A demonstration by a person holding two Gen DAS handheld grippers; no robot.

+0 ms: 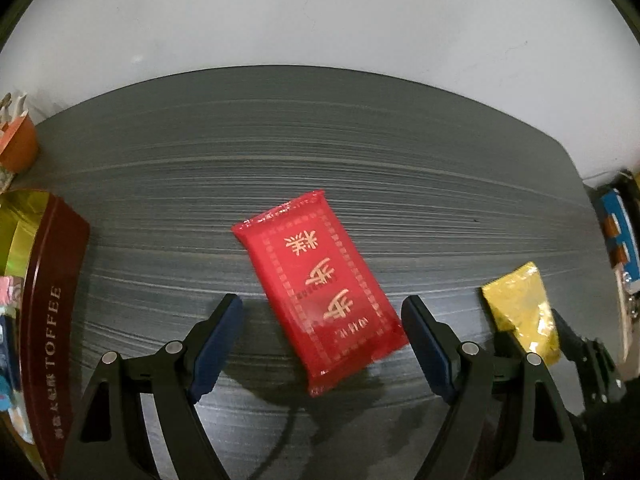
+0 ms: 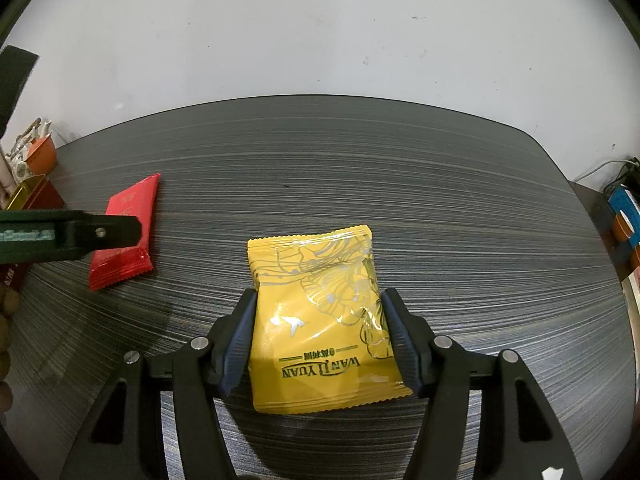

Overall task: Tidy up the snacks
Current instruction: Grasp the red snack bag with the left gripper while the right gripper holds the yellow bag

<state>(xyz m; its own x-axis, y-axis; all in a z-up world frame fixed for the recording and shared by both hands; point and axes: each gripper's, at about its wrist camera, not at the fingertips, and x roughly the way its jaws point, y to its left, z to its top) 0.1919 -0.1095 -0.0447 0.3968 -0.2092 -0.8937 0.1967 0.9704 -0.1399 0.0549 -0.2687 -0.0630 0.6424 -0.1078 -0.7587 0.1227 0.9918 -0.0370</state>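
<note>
A red snack packet (image 1: 320,292) with gold characters lies flat on the dark striped table (image 1: 320,140). My left gripper (image 1: 322,304) hangs open just above it, one blue pad on each side and neither touching it. From the right wrist view, the red packet (image 2: 128,208) lies at the left, partly behind the left gripper's fingers (image 2: 100,232). A yellow snack packet (image 2: 320,320) rests on the table between the fingers of my right gripper (image 2: 320,308), both pads against its sides. The same yellow packet (image 1: 520,308) appears at the right of the left wrist view.
A dark red toffee tin (image 1: 52,320) with a gold inside stands open at the left and holds some snacks. An orange cup (image 1: 18,148) sits behind it. Blue and orange boxes (image 2: 624,216) stand beyond the table's right edge. A white wall rises behind the table.
</note>
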